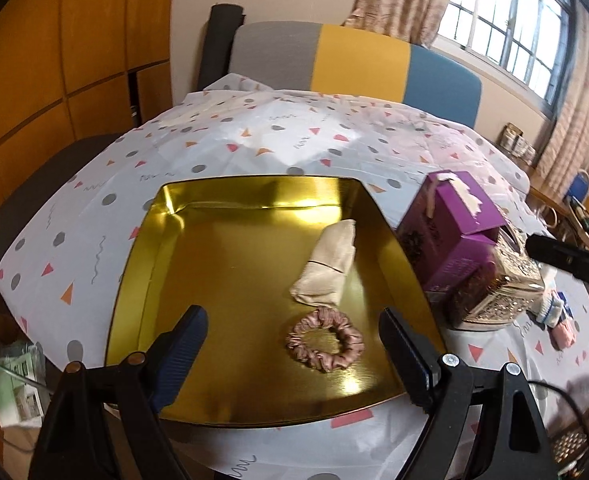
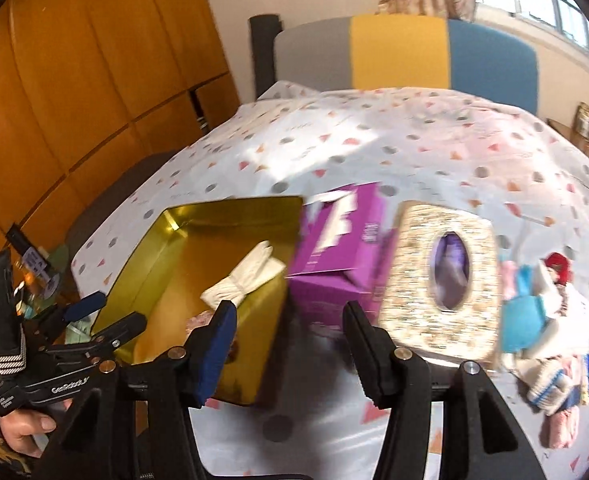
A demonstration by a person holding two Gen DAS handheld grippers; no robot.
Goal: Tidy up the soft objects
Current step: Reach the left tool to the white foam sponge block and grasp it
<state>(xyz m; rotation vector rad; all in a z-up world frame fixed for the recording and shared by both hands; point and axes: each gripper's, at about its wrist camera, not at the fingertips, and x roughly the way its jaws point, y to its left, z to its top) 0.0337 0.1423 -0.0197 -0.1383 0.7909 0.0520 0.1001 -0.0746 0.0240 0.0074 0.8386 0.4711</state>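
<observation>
While both grippers stand over the table, the shallow square gold metal tray on the white tablecloth with grey dots and coloured triangles serves as the reference point. Inside the tray, toward its right wall, lies a folded cream fabric pouch; nearer the tray's front edge lies a dusty-pink satin scrunchie, just apart from the pouch. The left gripper hovers above the tray's front edge with its jaws spread wide and nothing between the pads; the scrunchie lies below, between the two fingers in this view, untouched. Just right of the tray stands a purple cardboard box, and against its right side sits an ornate gold tissue-box cover with an oval opening. Farther right of the tray, beyond that cover, lies a loose pile of soft items in pink, blue, white and red; individual pieces are blurred. The right gripper is held over the tray's right front corner, jaws apart and empty. A hand grips the left tool's handle.
</observation>
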